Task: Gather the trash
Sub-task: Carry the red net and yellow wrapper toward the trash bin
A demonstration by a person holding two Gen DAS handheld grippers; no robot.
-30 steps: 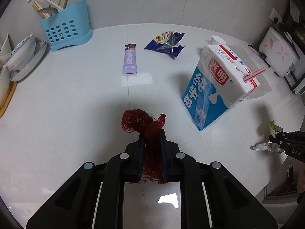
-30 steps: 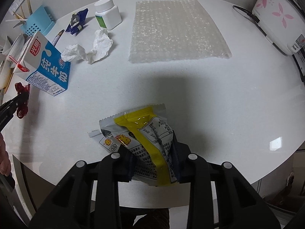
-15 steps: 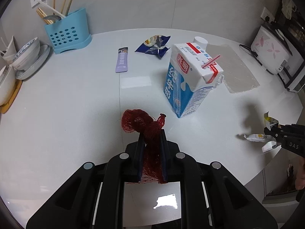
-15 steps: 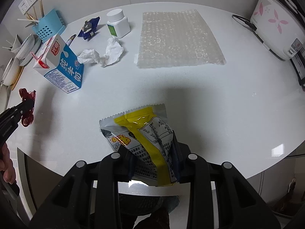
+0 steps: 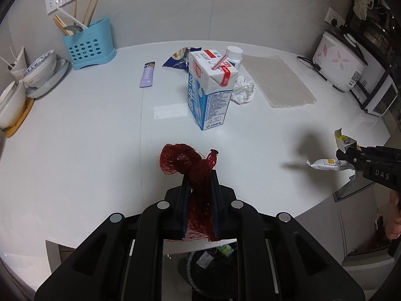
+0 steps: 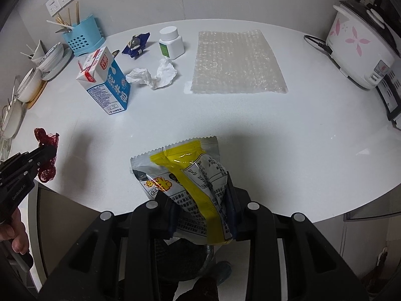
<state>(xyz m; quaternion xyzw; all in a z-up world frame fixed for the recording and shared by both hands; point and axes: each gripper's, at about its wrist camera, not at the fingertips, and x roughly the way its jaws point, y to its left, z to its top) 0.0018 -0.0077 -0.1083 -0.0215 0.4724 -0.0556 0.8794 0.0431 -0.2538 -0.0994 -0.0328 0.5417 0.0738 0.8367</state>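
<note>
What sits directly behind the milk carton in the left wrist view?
Behind the milk carton: a blue snack wrapper, a white bottle's cap and crumpled tissue. The bottle's body is hidden.

both tongs, left (image 5: 199, 179) and right (image 6: 200, 195), clamped, angled steeply down.

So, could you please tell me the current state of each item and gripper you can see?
left gripper: shut on the red mesh net, lifted off the table.
right gripper: shut on the yellow snack wrapper, lifted.
milk carton: upright, straw in top.
tissue: crumpled, lying on the table.
white bottle: upright, capped.
bubble wrap: lying flat.
blue wrapper: crumpled.
</note>
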